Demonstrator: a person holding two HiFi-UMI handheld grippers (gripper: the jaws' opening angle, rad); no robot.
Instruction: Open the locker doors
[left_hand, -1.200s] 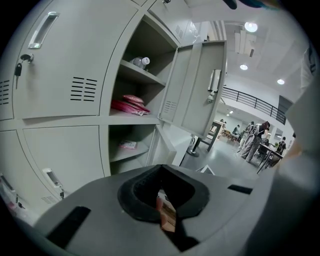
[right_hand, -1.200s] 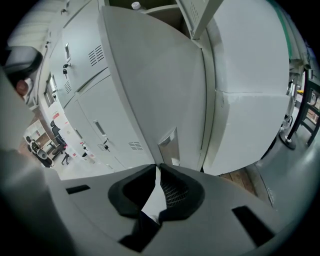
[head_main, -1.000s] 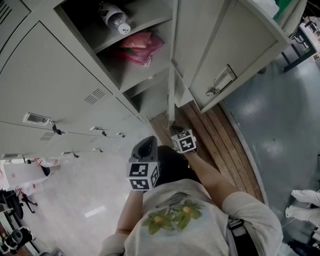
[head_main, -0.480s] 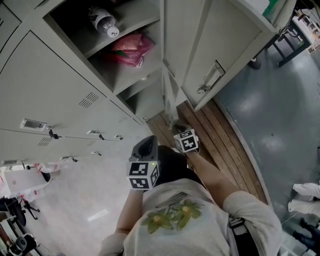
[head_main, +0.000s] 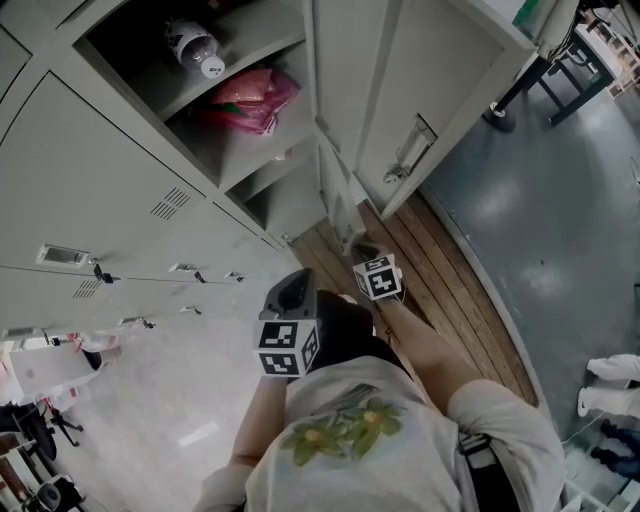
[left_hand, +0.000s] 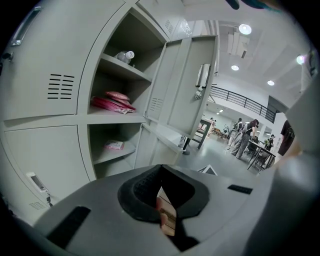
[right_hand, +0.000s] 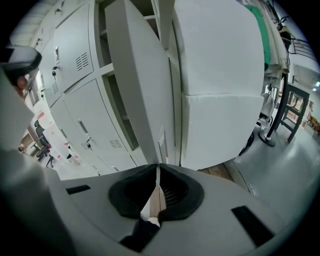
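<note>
Grey metal locker doors (head_main: 440, 70) stand swung open.

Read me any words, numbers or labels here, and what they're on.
No text is readable.
Label plate on a closed locker door: too small.
Bottle label: blurred.
Pink packets: no legible print.
Square markers: patterns, no words.

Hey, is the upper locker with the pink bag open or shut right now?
Open. Its door stands swung out to the right, exposing the pink bag and a bottle inside.
</note>
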